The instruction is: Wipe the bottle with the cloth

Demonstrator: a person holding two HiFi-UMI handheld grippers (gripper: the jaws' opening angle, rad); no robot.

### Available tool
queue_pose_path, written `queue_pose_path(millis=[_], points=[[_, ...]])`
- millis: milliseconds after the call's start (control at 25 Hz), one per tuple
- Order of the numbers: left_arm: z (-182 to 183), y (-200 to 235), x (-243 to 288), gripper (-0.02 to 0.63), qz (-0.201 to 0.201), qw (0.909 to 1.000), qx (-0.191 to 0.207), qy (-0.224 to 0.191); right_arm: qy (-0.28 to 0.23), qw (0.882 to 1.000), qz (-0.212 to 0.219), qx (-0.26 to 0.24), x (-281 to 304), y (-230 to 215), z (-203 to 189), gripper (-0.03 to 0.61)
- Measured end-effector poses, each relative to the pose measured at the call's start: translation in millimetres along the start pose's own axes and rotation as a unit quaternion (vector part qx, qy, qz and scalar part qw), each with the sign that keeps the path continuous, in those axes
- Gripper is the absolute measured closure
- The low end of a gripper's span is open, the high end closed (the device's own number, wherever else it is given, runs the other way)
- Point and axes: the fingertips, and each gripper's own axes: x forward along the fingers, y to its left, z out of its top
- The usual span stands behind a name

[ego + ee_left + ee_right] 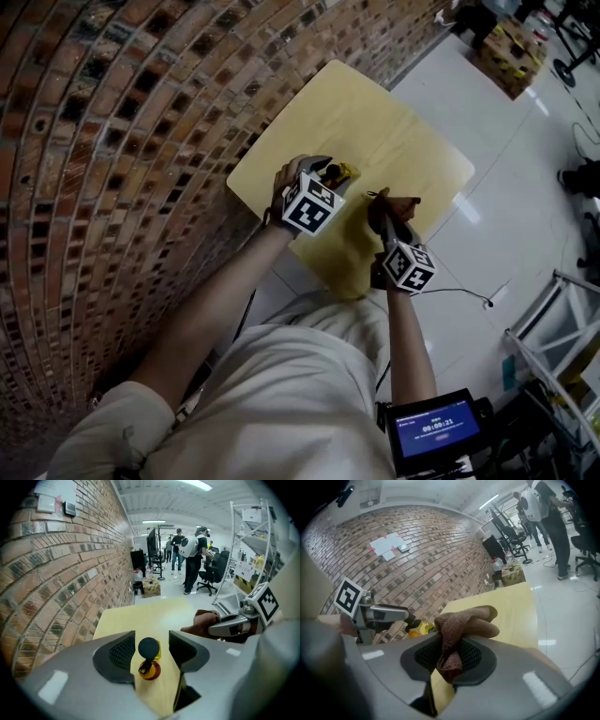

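The small yellow bottle (150, 668) with a round black cap was on the yellow bench (375, 122), near the edge that runs along the brick wall (112, 141). It seemed to stand upright, with the cap toward the camera of the left gripper view, though I could not be fully sure of this. The left hand-held gripper (152, 641) pointed steeply down at it and its jaws stood wide apart, one on each side of the bottle. No pad touched the bottle, so this gripper had nothing in its grip. I judged that it was placed there because the bottle is light and would slide or fall over under a wiping stroke, so one side has to steady it. The right hand-held gripper (452, 656) was closed on the brown cloth (461, 623). It pinched a lower fold, while the loose bunched part stood out above and in front of the jaws. This way of holding made sense, because the soft free part is the part that should meet the bottle, not the hard jaws. In the head view the cloth hung near the bottle but apart from it, so no wiping contact was made at this moment.
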Motion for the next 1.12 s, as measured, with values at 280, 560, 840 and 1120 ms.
queue_pose_path(millis=[280,560,840,1120], points=[[30,17,-47,0.370,0.061,0.9924,0.017,-0.105,-0.015,0.999,0.011,-0.048,-42,25,46,0.511],[-22,-5,-127,0.388,0.071,0.9850,0.035,-0.153,-0.025,0.994,0.034,-0.102,-102,67,75,0.511],[-106,-18,-175,0.394,0.121,0.9769,-0.125,-0.124,-0.062,0.990,0.053,-0.117,-152,78,110,0.511],[-125,-69,-206,0.407,0.190,0.9516,-0.215,-0.110,-0.025,0.983,0.134,-0.120,-177,59,103,0.509]])
